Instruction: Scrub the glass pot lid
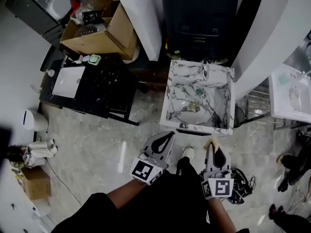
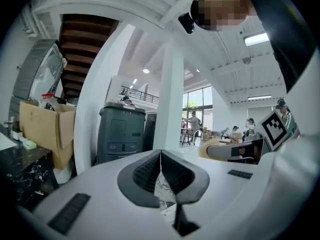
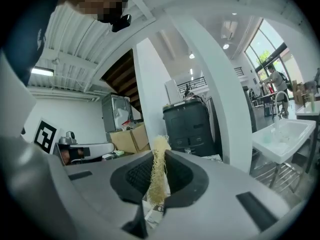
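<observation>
Just short of the marble sink (image 1: 169,89) holding the glass pot lid (image 1: 196,102): left gripper (image 1: 168,137) pinched shut, empty; right gripper (image 1: 213,146) clamped on a pale fibrous scrubber (image 3: 158,170).

Place: was an open indoor hall, fitted out like a test space.
Fixtures: a freestanding marble-patterned sink unit (image 1: 175,81) and a black bench (image 1: 104,89) with a white basin (image 1: 69,81) stood apart on the stone floor (image 1: 97,149).
Building: white pillars (image 2: 170,99), a staircase's underside (image 2: 82,44), tall windows (image 2: 197,101).
Clutter: an open cardboard box (image 1: 121,25), loose cables (image 1: 241,178).
</observation>
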{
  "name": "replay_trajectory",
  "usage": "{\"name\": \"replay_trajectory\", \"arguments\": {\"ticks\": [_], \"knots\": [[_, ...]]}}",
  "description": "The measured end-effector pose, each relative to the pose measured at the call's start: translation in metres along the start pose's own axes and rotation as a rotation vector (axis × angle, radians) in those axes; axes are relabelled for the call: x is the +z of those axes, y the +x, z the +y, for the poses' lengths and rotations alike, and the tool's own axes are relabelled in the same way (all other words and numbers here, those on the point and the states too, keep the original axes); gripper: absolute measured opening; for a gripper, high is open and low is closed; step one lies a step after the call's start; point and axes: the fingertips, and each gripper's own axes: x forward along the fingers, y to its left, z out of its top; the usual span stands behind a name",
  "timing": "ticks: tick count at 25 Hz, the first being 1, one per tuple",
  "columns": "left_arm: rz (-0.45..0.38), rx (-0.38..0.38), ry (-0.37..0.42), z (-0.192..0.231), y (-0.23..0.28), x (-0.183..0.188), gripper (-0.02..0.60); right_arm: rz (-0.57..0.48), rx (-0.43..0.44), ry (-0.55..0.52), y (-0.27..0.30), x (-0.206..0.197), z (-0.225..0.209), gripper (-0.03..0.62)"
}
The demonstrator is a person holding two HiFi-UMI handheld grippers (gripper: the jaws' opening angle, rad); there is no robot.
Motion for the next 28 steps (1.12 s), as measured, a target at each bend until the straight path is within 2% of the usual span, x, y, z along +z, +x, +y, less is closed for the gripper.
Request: {"name": "replay_trajectory", "arguments": {"ticks": [4,7,14,16,21,28], "knots": [[0.016,0.051,-0.027,0.007,0.019,-0.008,0.017,0.017,0.071,0.029,0.021,-0.005,-0.014,0.057],[0.022,0.078,-0.044,0.015,0.026,-0.007,0.017,0.050,0.083,0.079,0.032,-0.013,-0.022,0.055],[0.034,0.132,-0.079,0.051,0.038,-0.013,0.017,0.109,0.128,0.112,0.075,-0.019,-0.023,0.057],[0.034,0.134,-0.094,0.061,0.042,-0.018,0.017,0.128,0.149,0.096,0.090,-0.023,-0.021,0.057],[0.047,0.107,-0.106,0.088,0.059,-0.025,0.017,0.245,0.263,0.080,0.140,-0.037,-0.004,0.057],[0.065,0.093,-0.100,0.139,0.077,-0.034,0.017,0.267,0.244,0.017,0.194,-0.054,0.007,0.057]]}}
